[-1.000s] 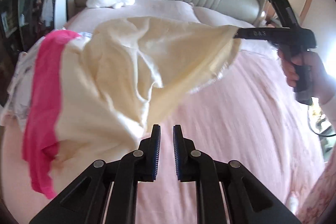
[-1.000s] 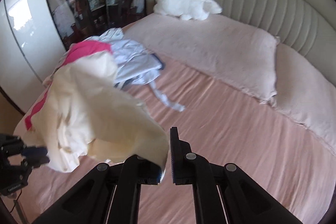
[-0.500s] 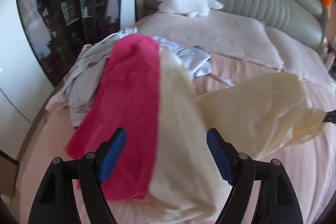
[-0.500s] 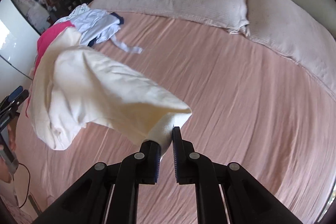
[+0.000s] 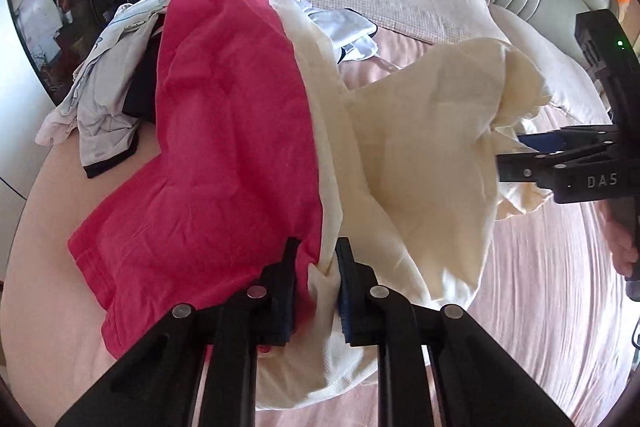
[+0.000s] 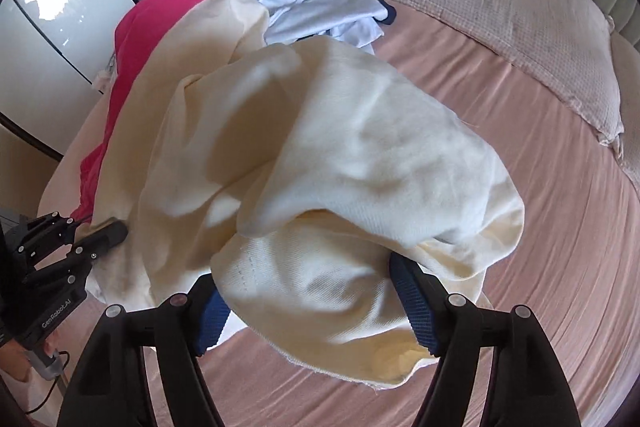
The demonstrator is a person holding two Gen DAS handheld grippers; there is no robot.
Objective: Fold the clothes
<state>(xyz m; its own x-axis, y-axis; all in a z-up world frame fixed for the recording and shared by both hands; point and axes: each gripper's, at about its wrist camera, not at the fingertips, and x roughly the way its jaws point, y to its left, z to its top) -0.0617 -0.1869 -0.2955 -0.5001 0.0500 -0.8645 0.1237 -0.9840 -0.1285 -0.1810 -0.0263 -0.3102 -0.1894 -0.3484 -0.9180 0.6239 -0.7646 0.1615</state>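
Left gripper (image 5: 314, 267) first: its jaws, spread wide half a second ago, are now clenched on the seam where the garment (image 5: 400, 147) turns from pink to cream, the pink panel (image 5: 224, 131) falling away left of the jaws and the cream cloth ballooning right of them. Beyond the jaws, farther up the bed (image 5: 560, 287), sits a loose pile of clothes (image 5: 108, 83).

Over to the right gripper (image 6: 316, 303): a moment ago its jaws were pinched tight on a cream corner; now they stand spread, with the cream cloth (image 6: 340, 167) draped over and between them, not pinched. So the grip has swapped sides. My read is that the right side is letting go to find a better hold, a hem or a corner, while the left anchors the garment above the bed. It's bunched, not flat; no fold shows.
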